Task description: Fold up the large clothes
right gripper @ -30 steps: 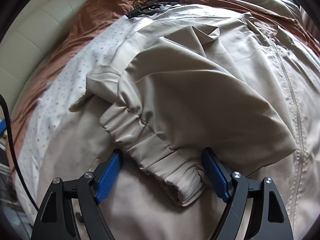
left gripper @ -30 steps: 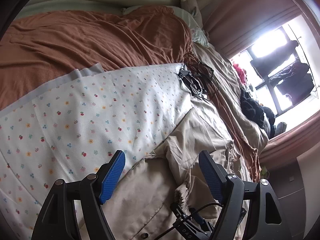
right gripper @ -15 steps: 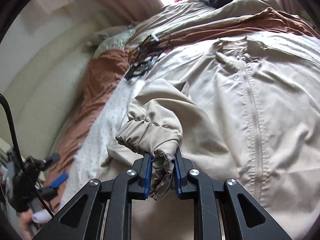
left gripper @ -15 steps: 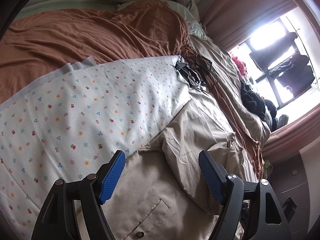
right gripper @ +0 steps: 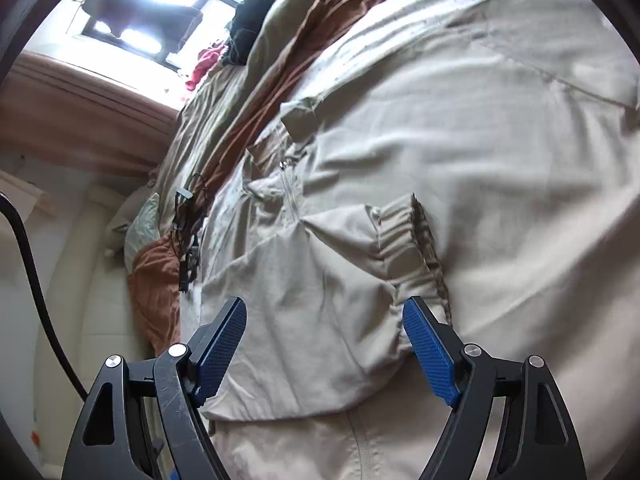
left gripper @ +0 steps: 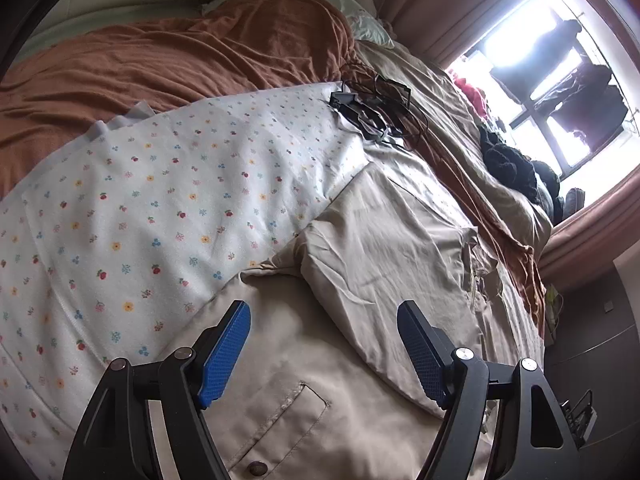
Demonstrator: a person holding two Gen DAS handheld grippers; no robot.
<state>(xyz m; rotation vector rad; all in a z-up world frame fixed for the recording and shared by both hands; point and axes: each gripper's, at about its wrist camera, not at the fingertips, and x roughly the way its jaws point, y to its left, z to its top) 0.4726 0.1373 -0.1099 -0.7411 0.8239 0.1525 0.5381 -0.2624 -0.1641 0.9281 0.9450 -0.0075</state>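
A large beige jacket (left gripper: 320, 392) lies spread on the bed, with a pocket and snap button near the bottom. One sleeve (left gripper: 372, 256) is folded across its body. My left gripper (left gripper: 324, 348) is open and empty just above the jacket. In the right wrist view the sleeve (right gripper: 320, 288) lies flat over the jacket front (right gripper: 500, 160), its gathered cuff (right gripper: 408, 248) near the zipper. My right gripper (right gripper: 324, 344) is open, with its jaws either side of the sleeve and holding nothing.
A white floral sheet (left gripper: 140, 220) lies under the jacket on the left. A brown blanket (left gripper: 180, 60) covers the far bed. Tangled black cables (left gripper: 380, 108) lie past the jacket. Dark clothes (left gripper: 516, 168) are piled by the window (left gripper: 560, 80).
My right gripper held the sleeve cuff half a second ago, carried it across the jacket and has now opened, leaving the sleeve lying flat. My left gripper stayed open and drifted slightly.
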